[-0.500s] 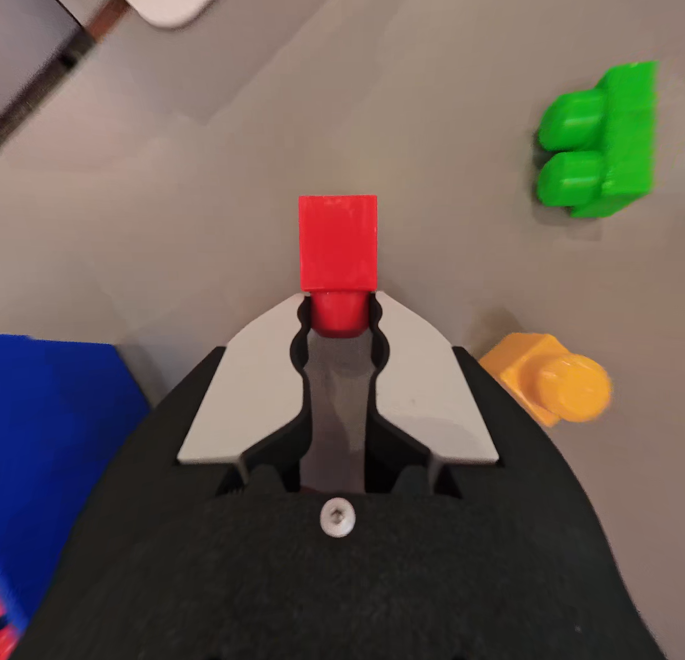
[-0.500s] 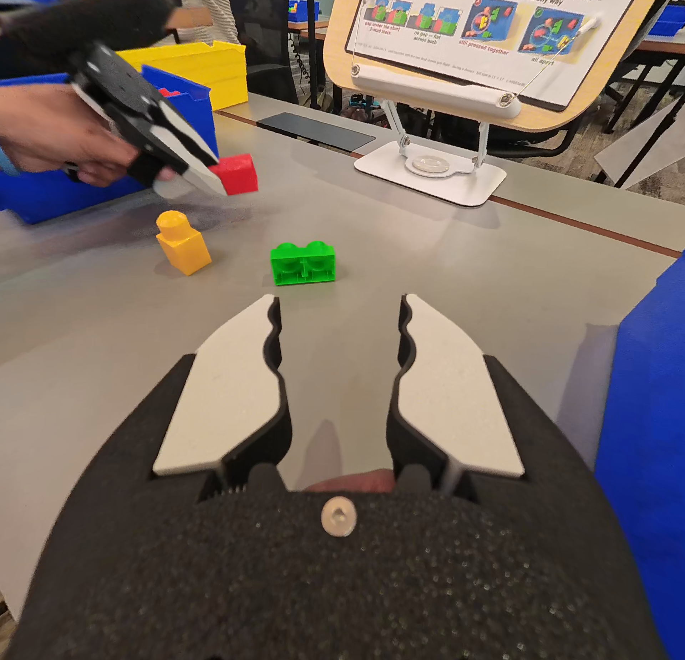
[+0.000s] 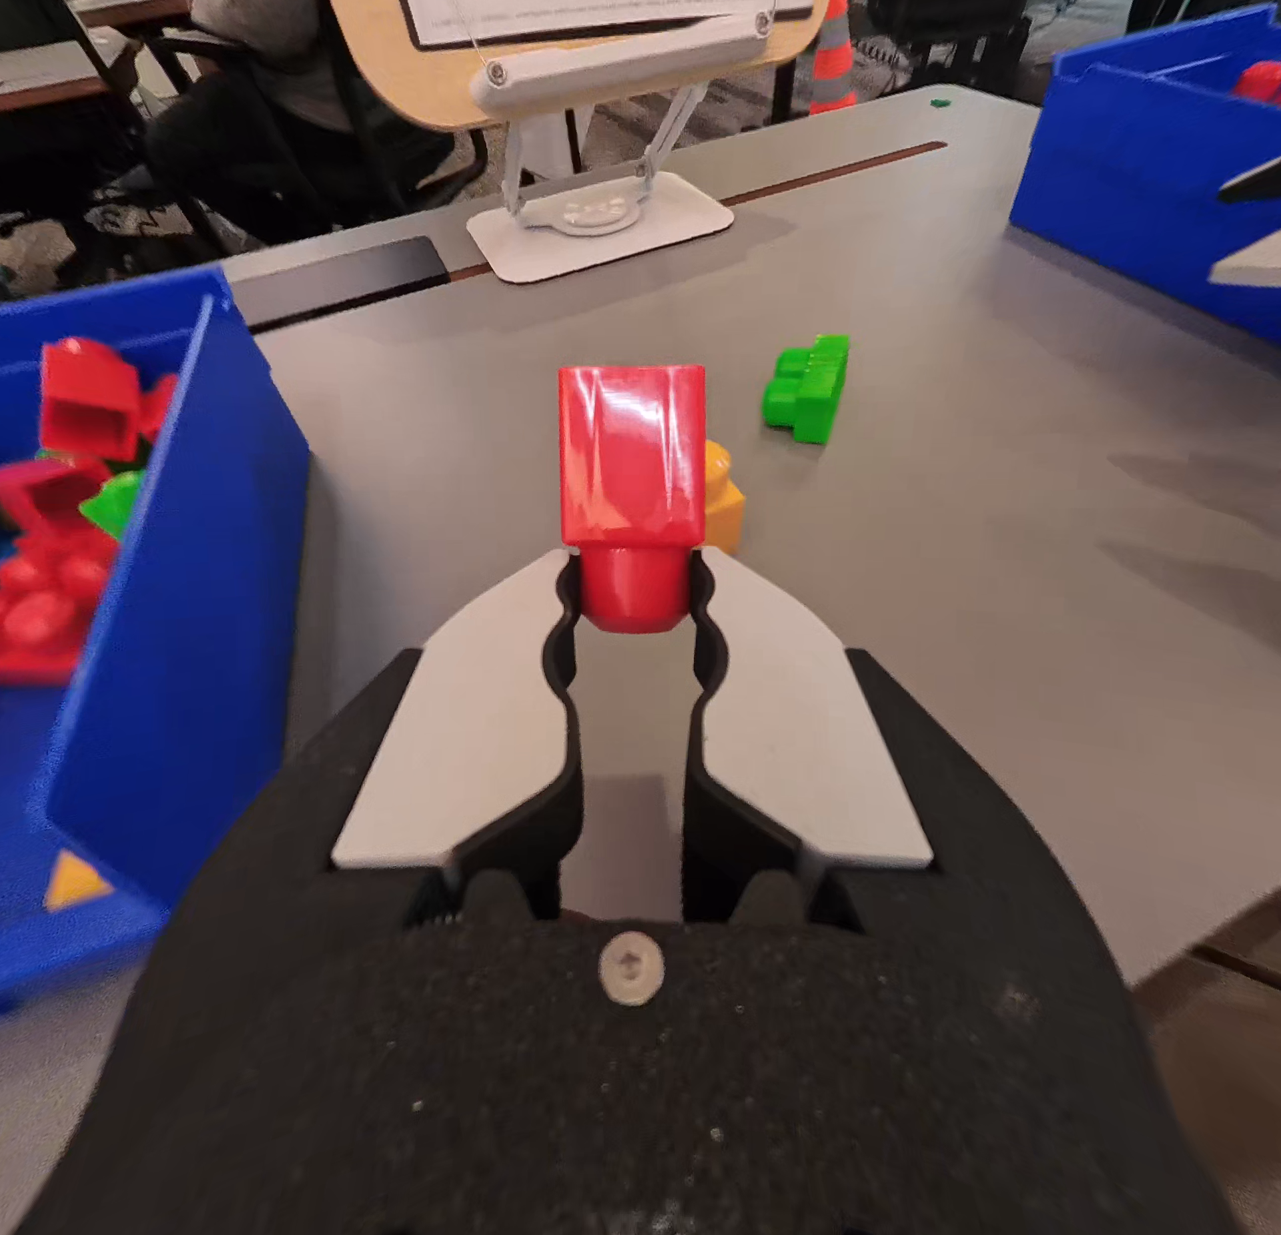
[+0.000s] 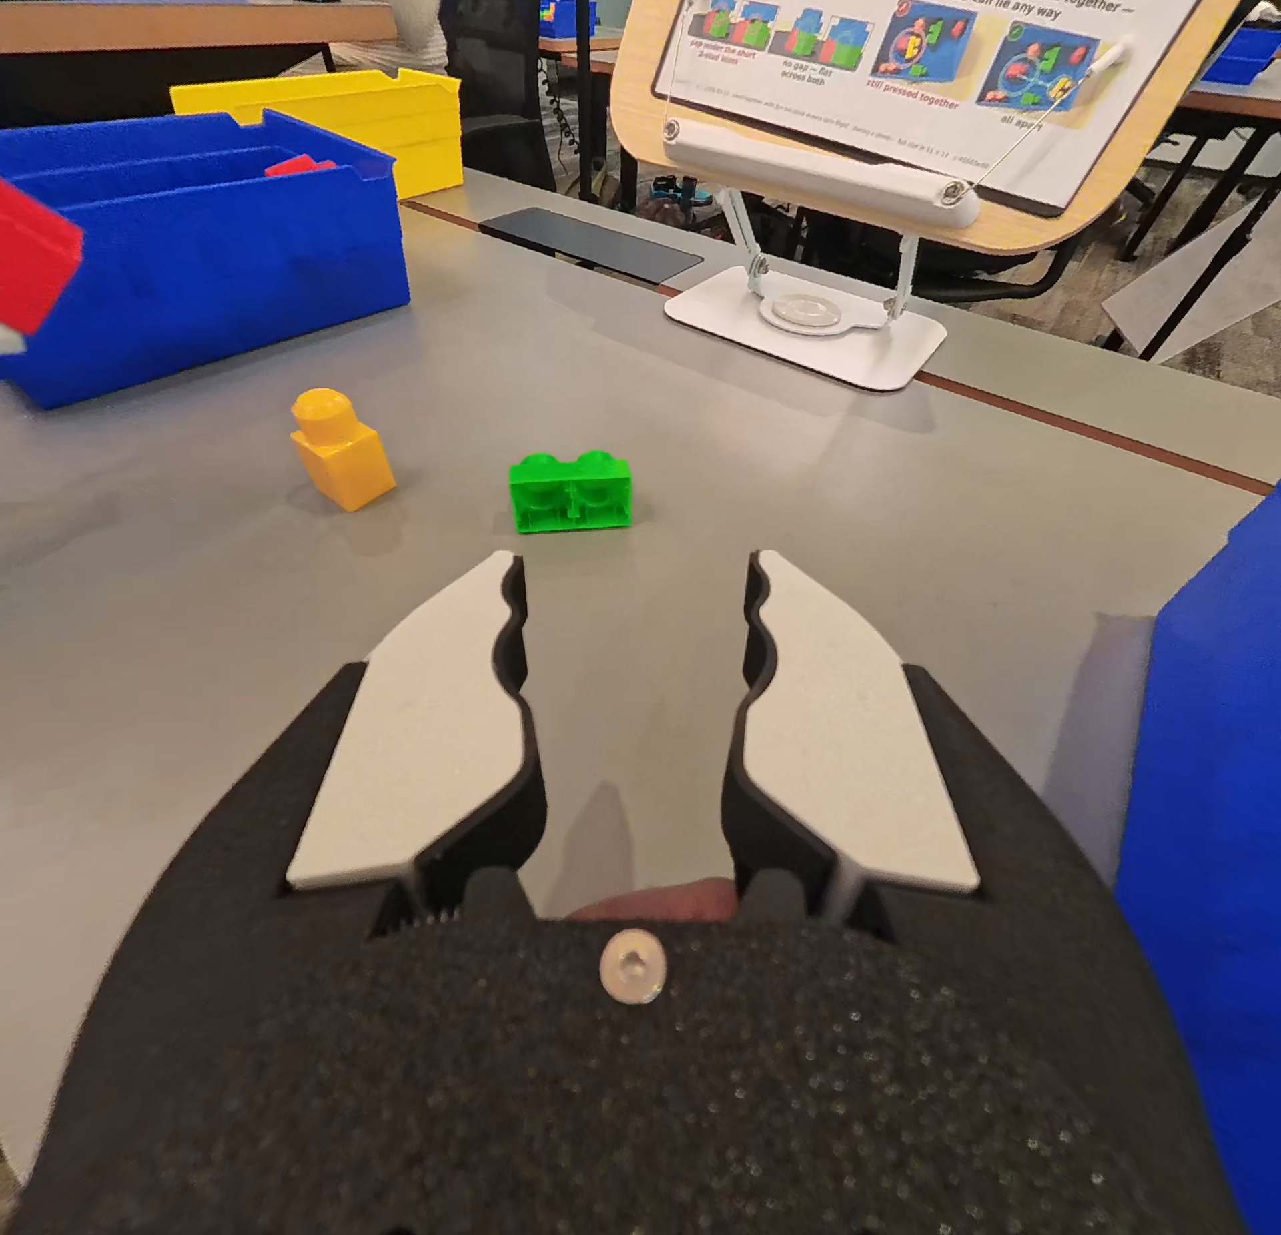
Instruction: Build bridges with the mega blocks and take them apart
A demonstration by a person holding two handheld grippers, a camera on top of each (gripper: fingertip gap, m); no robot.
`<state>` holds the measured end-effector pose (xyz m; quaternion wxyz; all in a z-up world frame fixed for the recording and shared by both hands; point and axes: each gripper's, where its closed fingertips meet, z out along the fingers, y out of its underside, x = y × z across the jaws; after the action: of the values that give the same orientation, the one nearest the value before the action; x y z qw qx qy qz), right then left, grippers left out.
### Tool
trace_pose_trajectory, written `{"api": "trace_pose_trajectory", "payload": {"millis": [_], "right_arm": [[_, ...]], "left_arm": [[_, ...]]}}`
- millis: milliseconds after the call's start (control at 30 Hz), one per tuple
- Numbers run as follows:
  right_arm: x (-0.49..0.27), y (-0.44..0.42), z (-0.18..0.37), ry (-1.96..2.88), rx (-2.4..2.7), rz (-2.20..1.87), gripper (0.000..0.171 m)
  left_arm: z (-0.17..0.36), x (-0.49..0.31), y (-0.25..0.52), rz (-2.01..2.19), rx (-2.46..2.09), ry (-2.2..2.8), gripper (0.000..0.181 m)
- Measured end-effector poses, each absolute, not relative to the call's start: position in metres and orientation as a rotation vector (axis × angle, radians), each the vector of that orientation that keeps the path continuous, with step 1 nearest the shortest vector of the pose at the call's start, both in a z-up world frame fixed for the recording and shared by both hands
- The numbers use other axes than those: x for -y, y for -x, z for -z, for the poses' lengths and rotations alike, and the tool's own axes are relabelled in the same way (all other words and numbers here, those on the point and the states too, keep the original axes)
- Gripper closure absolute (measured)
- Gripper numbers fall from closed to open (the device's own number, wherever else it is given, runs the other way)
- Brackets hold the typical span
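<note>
**Left wrist view: red block pinched by its stud**

The left tool (image 3: 631, 578) is closed on the single stud of a red one-stud block (image 3: 631, 453), held above the grey counter (image 3: 970, 612) with its body pointing away from the camera. Behind it stands an orange one-stud block (image 4: 343, 449), partly hidden in this view. A green two-stud block (image 4: 570, 491) lies on its side near it, hollow underside facing the right camera. The right tool (image 4: 634, 571) hangs over the counter with fingers spread wide and nothing between them. A blue bin (image 3: 173, 578) holding more blocks sits at the left.
</note>
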<state>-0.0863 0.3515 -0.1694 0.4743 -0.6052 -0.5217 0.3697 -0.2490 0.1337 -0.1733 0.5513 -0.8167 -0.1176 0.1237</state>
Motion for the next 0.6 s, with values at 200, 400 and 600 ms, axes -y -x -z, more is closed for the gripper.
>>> {"api": "trace_pose_trajectory", "payload": {"millis": [200, 400, 600], "right_arm": [[-0.346, 0.089, 0.17, 1.473, 1.295, -0.899, 0.111], [-0.343, 0.09, 0.17, 1.468, 1.302, -0.901, 0.111], [-0.344, 0.089, 0.168, 1.47, 1.3, -0.914, 0.111]], "left_arm": [[0.19, -0.111, 0.234, -0.287, 0.348, 1.974, 0.152], [0.196, -0.105, 0.235, -0.321, 0.223, 2.171, 0.152], [0.192, -0.11, 0.278, -0.653, -0.264, 2.565, 0.152]]}}
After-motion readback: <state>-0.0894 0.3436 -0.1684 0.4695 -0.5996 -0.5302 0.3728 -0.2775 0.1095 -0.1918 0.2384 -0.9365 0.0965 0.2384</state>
